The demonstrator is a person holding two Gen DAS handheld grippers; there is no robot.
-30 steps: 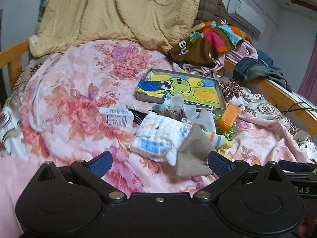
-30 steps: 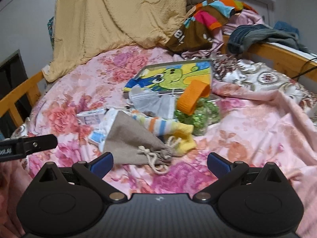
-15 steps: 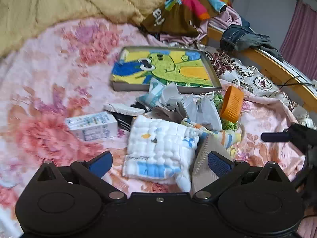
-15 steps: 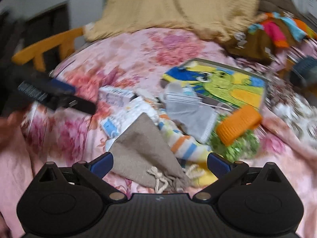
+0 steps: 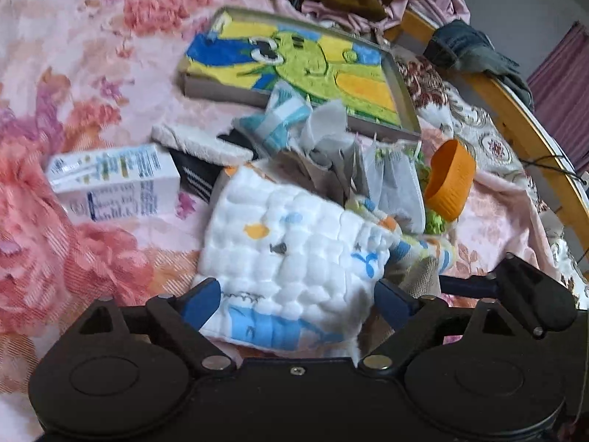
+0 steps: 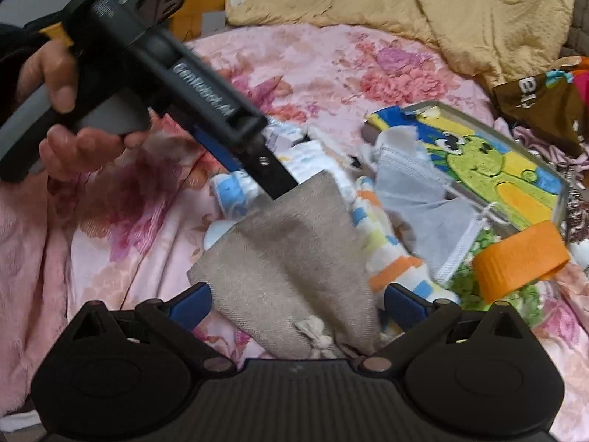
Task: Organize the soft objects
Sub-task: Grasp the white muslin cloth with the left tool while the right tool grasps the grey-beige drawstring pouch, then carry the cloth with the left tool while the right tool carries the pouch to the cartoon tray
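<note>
A: Where are the soft things found?

B: They are heaped on the floral bedspread [image 5: 92, 84], just in front of the tray [image 5: 405, 110] with the cartoon towel. A white quilted cloth [image 5: 294, 258] is seen at the near edge of the heap; a grey pouch [image 6: 291, 258] lies beside it, partly on a striped sock [image 6: 386, 258].

A: And the grippers?

B: The left gripper [image 5: 294, 300] is set over the cloth, its jaws spread wide but closing — the cloth's near edge lies between them and is not yet pinched. The right gripper [image 6: 298, 304] is held with jaws spread either side of the pouch, near its drawstring knot; nothing is gripped. The left tool and the hand [image 6: 62, 118] on it are visible in the right view.

A: How should the step be done well?

B: The cloth is probably best taken by one thick fold at its near edge, so that it is lifted whole and not dragged. The pouch should be caught just above the knot, and the sock beneath should be kept out of the pinch. The carton [image 5: 114, 184] and the orange cup [image 5: 449, 184] look rigid — they are better left untouched.
</note>
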